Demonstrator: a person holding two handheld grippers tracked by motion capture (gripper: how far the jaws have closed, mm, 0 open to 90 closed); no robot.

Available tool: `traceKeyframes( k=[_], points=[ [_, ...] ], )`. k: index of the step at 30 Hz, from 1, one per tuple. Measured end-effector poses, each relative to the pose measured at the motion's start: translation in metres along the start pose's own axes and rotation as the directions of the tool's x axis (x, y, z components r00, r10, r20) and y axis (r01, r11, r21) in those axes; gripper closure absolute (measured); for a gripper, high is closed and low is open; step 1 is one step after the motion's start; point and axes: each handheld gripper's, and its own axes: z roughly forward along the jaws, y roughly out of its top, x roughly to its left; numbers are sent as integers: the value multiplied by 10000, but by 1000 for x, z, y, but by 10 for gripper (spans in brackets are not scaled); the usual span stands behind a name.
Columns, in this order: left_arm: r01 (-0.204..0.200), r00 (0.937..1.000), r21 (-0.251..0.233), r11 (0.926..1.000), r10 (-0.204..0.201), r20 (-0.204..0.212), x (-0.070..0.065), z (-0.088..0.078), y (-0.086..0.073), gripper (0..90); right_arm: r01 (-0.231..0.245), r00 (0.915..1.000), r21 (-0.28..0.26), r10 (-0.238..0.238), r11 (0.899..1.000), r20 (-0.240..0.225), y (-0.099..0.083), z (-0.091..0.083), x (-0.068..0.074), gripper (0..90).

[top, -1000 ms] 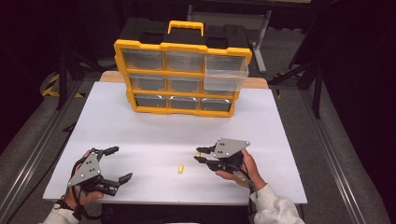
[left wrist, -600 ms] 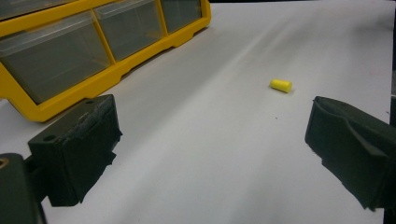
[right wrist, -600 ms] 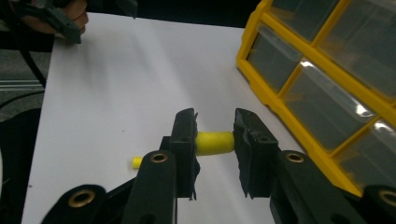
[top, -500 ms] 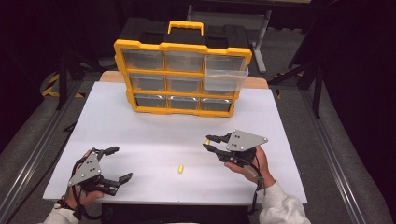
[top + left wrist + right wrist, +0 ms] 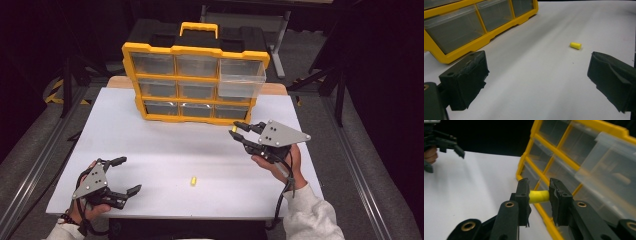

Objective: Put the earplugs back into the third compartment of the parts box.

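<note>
The right tongs [image 5: 538,195] are clamped on a small yellow plug [image 5: 539,196], which spans the gap between the two black jaws and bends slightly under the squeeze. In the high view these tongs [image 5: 239,131] are held above the white worktop [image 5: 165,145], just in front of the yellow drawer box [image 5: 195,82] at its lower right corner. The box's clear upper right drawer [image 5: 242,80] stands pulled out.

The left tongs [image 5: 126,175] gape wide with nothing between them, low over the near left part of the worktop, well apart from the box. A second yellow plug [image 5: 193,181] lies on the worktop between the two hands, near the front edge. The left gripper view shows it [image 5: 575,45] lying on its side beyond the open jaws.
</note>
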Motion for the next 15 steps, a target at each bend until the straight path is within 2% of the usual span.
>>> traceKeyframes(
  k=[1,3,4,6,10,12,14,15],
  points=[
    [-13,10000,18,10000,13,-3,0,0,0,42,0,9998,-111,3,9999,222,8,-3,-6,709],
    [-12,10000,29,10000,12,12,0,0,0,42,-14,9995,-173,19,9998,300,12,-4,-9,709],
    [-21,10000,29,10000,21,45,0,0,0,41,40,9988,-270,-27,9996,482,19,-7,-16,709],
    [-32,10000,32,10000,32,44,0,0,0,41,59,9986,-286,-44,9996,534,21,-7,-17,709],
    [-41,10000,36,10000,41,49,0,0,0,41,219,9943,-411,-175,9989,1049,38,-12,-31,711],
    [-59,10000,56,10000,59,65,0,1,0,41,201,9940,-422,-154,9989,1082,39,-12,-32,711],
    [-75,9999,67,9999,75,90,0,1,0,42,171,9910,-495,-104,9986,1333,47,-13,-42,712],
    [-75,9999,67,9999,75,90,0,1,0,41,171,9910,-495,-104,9986,1333,47,-13,-42,712]
  ],
)
